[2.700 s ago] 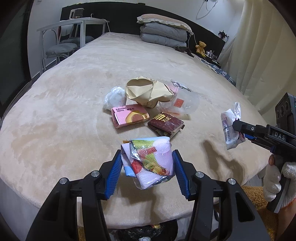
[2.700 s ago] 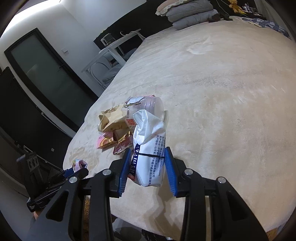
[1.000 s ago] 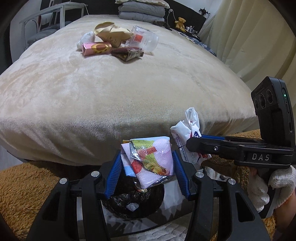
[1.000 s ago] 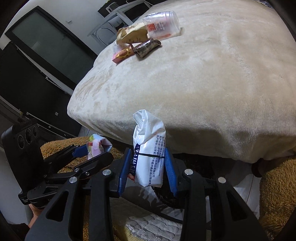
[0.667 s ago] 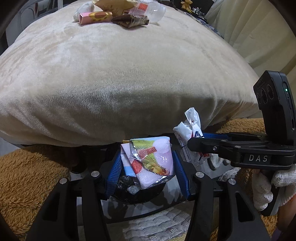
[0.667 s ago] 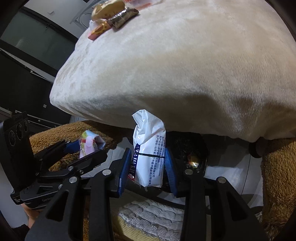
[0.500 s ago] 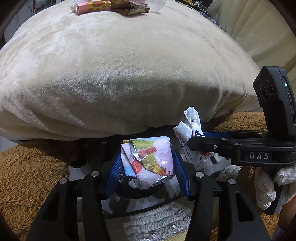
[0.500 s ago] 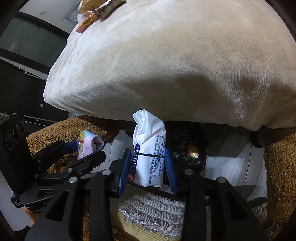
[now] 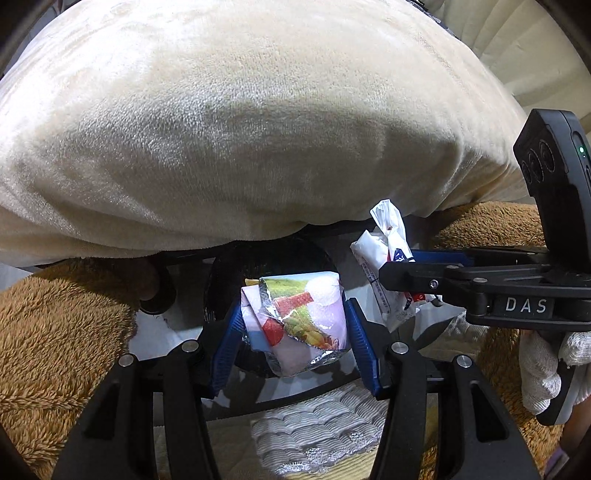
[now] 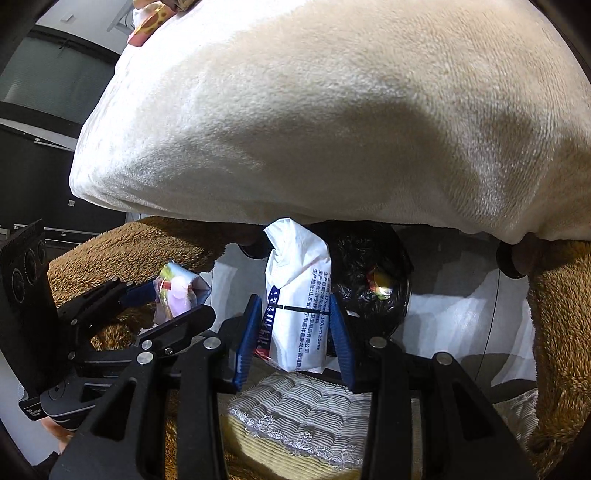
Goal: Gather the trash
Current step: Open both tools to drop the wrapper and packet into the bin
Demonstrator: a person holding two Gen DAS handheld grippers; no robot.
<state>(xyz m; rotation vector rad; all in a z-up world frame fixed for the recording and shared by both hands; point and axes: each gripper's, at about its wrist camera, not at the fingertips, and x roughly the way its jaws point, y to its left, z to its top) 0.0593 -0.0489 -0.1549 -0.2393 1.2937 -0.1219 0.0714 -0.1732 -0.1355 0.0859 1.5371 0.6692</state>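
My left gripper (image 9: 293, 325) is shut on a crumpled colourful snack wrapper (image 9: 295, 317) and holds it over a bin lined with a black bag (image 9: 221, 280) on the floor at the foot of the bed. My right gripper (image 10: 295, 328) is shut on a white packet with blue print (image 10: 299, 299), just left of the same black bin (image 10: 369, 266), which holds a little trash. Each gripper shows in the other's view: the right one (image 9: 384, 275) and the left one (image 10: 177, 299).
The beige bed (image 9: 258, 129) overhangs the bin. Brown fluffy rugs (image 9: 55, 350) lie on both sides. A white quilted mat (image 10: 306, 413) lies below the grippers. More trash (image 10: 151, 18) sits on the far part of the bed.
Both grippers have come down from above the bed to the floor at its foot, each still holding its piece, and now hover at the black bin.
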